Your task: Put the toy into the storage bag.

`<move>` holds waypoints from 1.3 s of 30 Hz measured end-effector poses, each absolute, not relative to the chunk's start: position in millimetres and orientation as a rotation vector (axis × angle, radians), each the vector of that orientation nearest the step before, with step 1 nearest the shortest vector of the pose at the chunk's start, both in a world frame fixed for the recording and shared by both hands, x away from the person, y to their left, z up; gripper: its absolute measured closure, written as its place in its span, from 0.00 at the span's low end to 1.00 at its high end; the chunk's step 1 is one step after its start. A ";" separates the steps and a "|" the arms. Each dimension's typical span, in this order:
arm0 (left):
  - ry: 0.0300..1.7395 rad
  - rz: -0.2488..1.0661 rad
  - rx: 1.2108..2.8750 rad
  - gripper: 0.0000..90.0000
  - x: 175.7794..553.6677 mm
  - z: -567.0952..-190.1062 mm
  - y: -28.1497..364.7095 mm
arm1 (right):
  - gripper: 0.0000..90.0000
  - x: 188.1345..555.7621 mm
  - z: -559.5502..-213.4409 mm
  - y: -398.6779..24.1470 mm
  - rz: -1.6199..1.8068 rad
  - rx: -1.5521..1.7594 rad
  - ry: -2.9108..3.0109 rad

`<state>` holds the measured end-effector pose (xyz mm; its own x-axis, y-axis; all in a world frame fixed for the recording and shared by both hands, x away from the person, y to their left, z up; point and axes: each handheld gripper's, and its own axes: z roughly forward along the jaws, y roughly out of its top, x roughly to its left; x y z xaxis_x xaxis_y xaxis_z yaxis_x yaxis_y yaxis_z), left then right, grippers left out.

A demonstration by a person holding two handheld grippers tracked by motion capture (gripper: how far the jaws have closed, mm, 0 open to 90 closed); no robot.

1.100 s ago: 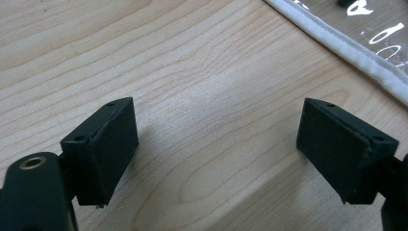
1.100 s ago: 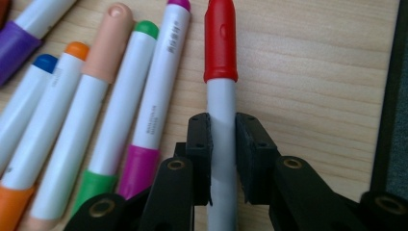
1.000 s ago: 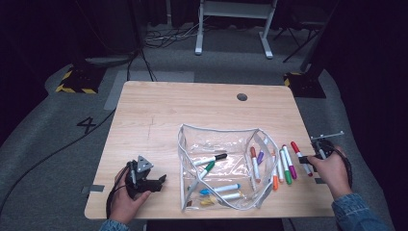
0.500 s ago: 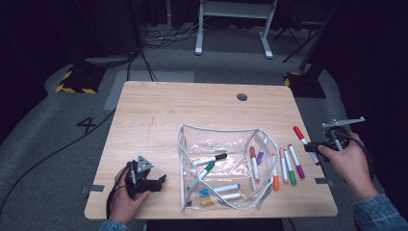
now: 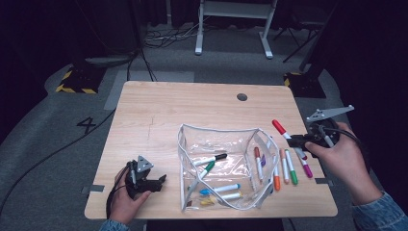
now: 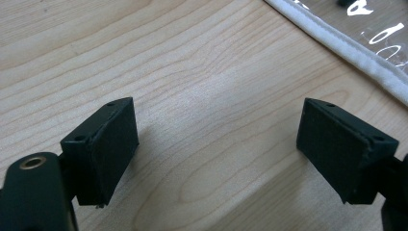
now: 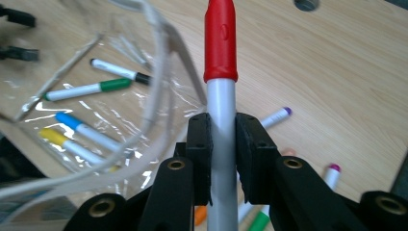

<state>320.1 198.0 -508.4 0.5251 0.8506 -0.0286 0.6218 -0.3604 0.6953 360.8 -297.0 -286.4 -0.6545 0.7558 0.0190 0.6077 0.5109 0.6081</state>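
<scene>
My right gripper (image 5: pixel 294 141) hangs above the table's right edge, shut on a white marker with a red cap (image 5: pixel 279 128). In the right gripper view the jaws (image 7: pixel 222 139) clamp the marker's white barrel and the red cap (image 7: pixel 220 43) sticks out past them. A clear pouch (image 5: pixel 221 166) with a white rim stands open at the front middle; it holds black-, green-, blue- and yellow-capped markers. My left gripper (image 5: pixel 161 182) rests on the wood at the front left, open, with bare tabletop between its jaws (image 6: pixel 216 144). The pouch rim (image 6: pixel 356 53) shows beyond it.
Several loose markers lie right of the pouch, among them orange (image 5: pixel 275 177), green (image 5: pixel 290 169) and magenta (image 5: pixel 305 167). A round cable hole (image 5: pixel 242 97) sits near the table's far edge. The back half of the wooden table (image 5: pixel 192 106) is bare.
My right gripper has lifted the red-capped marker off the row of markers and carried it up and toward the table's right edge. The left gripper has stayed still.
</scene>
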 end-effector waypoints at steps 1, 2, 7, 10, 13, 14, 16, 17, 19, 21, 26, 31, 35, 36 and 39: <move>1.191 0.445 2.108 0.16 320.1 -508.3 198.0 | 0.86 359.4 -283.8 -290.6 0.864 1.128 2.521; 1.191 0.445 2.108 0.16 320.0 -508.3 198.0 | 0.86 358.1 -281.5 -284.3 0.864 1.097 2.537; 1.191 0.446 2.108 0.16 320.0 -508.3 198.0 | 0.86 351.6 -273.9 -251.7 0.870 0.988 2.615; 1.191 0.446 2.109 0.16 320.0 -508.3 198.0 | 0.86 348.9 -272.7 -232.7 0.859 0.930 2.658; 1.190 0.442 2.113 0.16 320.1 -508.0 198.2 | 0.86 346.8 -273.3 -215.1 0.851 0.877 2.699; 1.190 0.442 2.112 0.16 320.0 -508.0 198.1 | 0.86 346.4 -273.9 -209.6 0.846 0.859 2.713; 1.193 0.441 2.111 0.16 319.9 -508.0 198.0 | 0.86 345.7 -276.1 -199.0 0.834 0.827 2.739; 1.190 0.442 2.113 0.16 320.1 -508.0 198.2 | 0.86 345.2 -277.3 -193.6 0.820 0.811 2.753; 1.190 0.442 2.113 0.16 320.1 -508.0 198.1 | 0.86 344.3 -280.4 -183.1 0.801 0.782 2.779; 1.190 0.442 2.113 0.16 320.0 -508.0 198.1 | 0.86 343.8 -283.1 -173.0 0.784 0.753 2.804; 1.190 0.442 2.113 0.16 320.1 -508.0 198.1 | 0.86 343.9 -291.7 -150.5 0.724 0.704 2.866; 1.190 0.442 2.113 0.16 320.1 -508.0 198.1 | 0.86 344.9 -303.9 -133.0 0.672 0.666 2.919; 1.190 0.442 2.112 0.16 320.1 -508.0 198.1 | 0.86 345.9 -313.3 -122.5 0.635 0.652 2.951; 1.190 0.442 2.113 0.16 320.1 -508.0 198.1 | 0.86 346.1 -315.2 -120.0 0.623 0.651 2.957; 1.190 0.442 2.113 0.16 320.1 -508.0 198.1 | 0.86 346.6 -320.5 -112.5 0.595 0.636 2.980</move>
